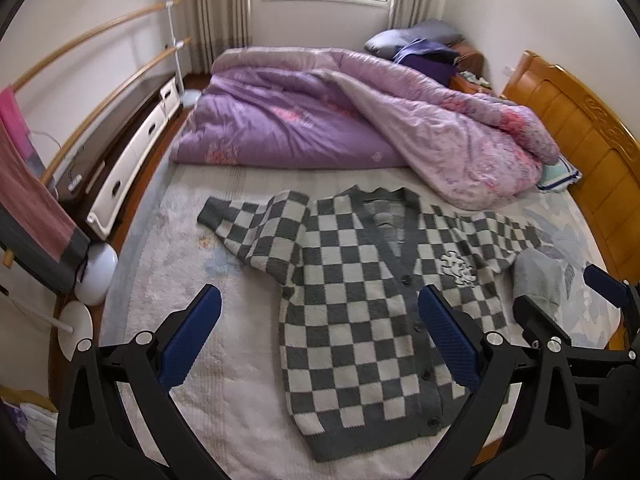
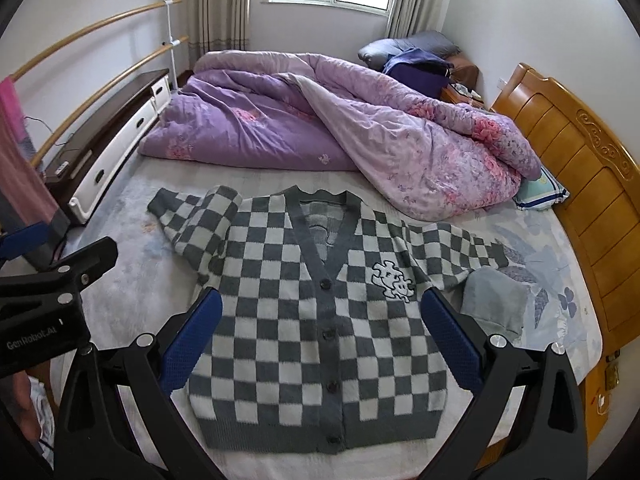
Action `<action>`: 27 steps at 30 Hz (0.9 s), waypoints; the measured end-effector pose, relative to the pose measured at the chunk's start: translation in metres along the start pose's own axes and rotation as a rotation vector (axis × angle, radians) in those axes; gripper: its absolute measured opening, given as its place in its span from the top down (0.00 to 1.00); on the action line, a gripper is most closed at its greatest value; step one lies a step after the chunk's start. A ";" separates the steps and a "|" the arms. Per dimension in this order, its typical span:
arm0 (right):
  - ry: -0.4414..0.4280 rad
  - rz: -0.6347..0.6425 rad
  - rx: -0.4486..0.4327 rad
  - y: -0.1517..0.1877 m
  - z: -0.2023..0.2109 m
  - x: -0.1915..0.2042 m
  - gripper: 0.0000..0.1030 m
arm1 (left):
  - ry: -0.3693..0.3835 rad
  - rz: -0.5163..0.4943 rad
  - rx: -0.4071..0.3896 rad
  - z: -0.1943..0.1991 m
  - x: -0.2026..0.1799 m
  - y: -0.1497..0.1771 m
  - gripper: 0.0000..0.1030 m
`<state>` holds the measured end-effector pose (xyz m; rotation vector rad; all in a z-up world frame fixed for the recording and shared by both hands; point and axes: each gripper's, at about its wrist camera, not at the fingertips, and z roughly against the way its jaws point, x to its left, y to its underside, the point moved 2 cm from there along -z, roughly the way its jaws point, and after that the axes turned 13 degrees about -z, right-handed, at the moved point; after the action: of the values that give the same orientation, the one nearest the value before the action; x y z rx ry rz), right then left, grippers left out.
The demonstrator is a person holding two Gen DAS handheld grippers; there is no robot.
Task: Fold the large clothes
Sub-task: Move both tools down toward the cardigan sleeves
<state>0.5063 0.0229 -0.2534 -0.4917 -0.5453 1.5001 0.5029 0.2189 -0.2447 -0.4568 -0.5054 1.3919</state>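
Note:
A grey and white checkered cardigan (image 1: 352, 304) (image 2: 320, 320) lies flat and face up on the bed, buttoned, both sleeves spread outward. A white puzzle-shaped patch (image 2: 394, 280) marks its chest. My left gripper (image 1: 320, 312) hovers open above the cardigan's left half, nothing between its blue pads. My right gripper (image 2: 322, 320) hovers open over the cardigan's middle, also holding nothing. The right gripper (image 1: 568, 300) shows at the right edge of the left wrist view, and the left gripper's body (image 2: 52, 300) sits at the left of the right wrist view.
A rumpled purple floral quilt (image 2: 320, 120) fills the far half of the bed. A folded grey cloth (image 2: 494, 300) lies by the right sleeve. A wooden headboard (image 2: 580, 168) is on the right, a low drawer cabinet (image 2: 116, 156) and wooden rails on the left.

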 end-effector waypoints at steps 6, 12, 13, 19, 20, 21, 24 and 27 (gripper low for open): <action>-0.012 0.026 0.024 -0.020 -0.076 0.036 0.07 | 0.058 0.082 0.085 -0.086 0.056 -0.010 0.05; -0.055 0.037 0.041 -0.040 -0.157 0.068 0.07 | 0.065 0.283 0.163 -0.175 0.141 -0.001 0.05; -0.056 0.042 0.044 -0.042 -0.169 0.072 0.07 | 0.057 0.307 0.176 -0.189 0.154 0.001 0.05; -0.049 0.052 0.090 -0.043 -0.265 0.098 0.07 | 0.073 0.494 0.222 -0.279 0.217 0.026 0.05; -0.046 0.046 0.098 -0.042 -0.278 0.100 0.07 | 0.076 0.511 0.231 -0.294 0.224 0.029 0.05; -0.045 0.039 0.113 -0.040 -0.295 0.103 0.07 | 0.071 0.517 0.233 -0.305 0.225 0.031 0.05; -0.052 0.029 0.143 -0.034 -0.328 0.109 0.07 | 0.064 0.512 0.254 -0.342 0.233 0.036 0.05; -0.052 0.022 0.152 -0.027 -0.353 0.111 0.07 | 0.057 0.497 0.267 -0.370 0.235 0.039 0.05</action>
<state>0.7445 0.1435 -0.5112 -0.3423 -0.4630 1.5658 0.7136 0.4536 -0.5518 -0.4178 -0.1539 1.8878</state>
